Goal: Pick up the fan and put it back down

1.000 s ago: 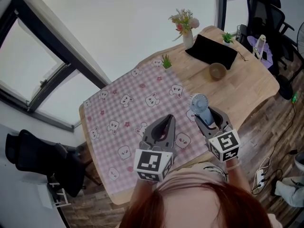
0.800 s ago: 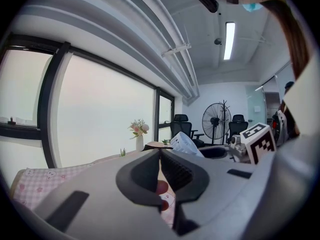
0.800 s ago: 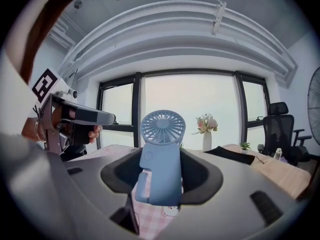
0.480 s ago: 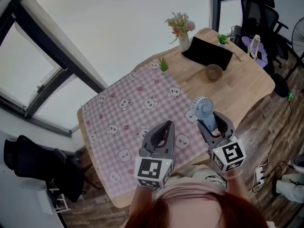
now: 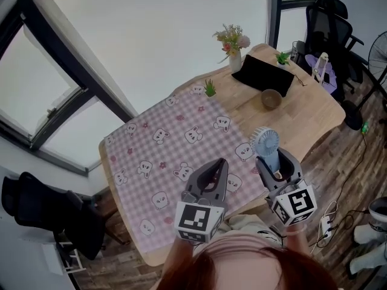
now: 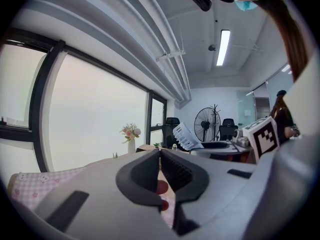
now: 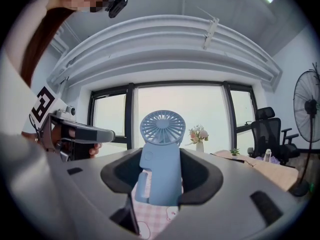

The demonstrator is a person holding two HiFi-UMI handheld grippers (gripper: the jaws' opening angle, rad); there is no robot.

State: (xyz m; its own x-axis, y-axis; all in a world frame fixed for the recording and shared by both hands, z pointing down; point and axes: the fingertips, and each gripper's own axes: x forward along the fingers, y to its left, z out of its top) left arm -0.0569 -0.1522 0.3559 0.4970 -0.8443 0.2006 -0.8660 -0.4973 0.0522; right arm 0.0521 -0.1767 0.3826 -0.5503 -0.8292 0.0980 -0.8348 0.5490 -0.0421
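- A wood-topped table [image 5: 314,116] is sitting beside a big window [image 5: 151,35] in an office w/ plank floor [image 5: 347,156]. A pink checked cloth [image 5: 163,156] printed w/ cartoon animals is covering its near half.
- On the bare far end, a vase of flowers [image 5: 234,44], a flat black mat [image 5: 263,74], a round brown bowl [image 5: 270,98] and a small green plant [image 5: 210,88] are standing. Black office chairs [image 5: 329,14] are crowding behind.
- R gripper [image 5: 278,162] is clamping the pale blue fan [image 5: 266,142] upright by its smooth plastic handle, round grille head on top, over the cloth's near right edge.
- L gripper [image 5: 213,165] is hovering alongside, jaws pressed together on nothing.
- The person's hair [image 5: 242,264] is cutting off the table's near edge. The fan's foot is hiding between the grey jaws in head view. A purple item [image 5: 325,71] by the far chairs is too small to ID.
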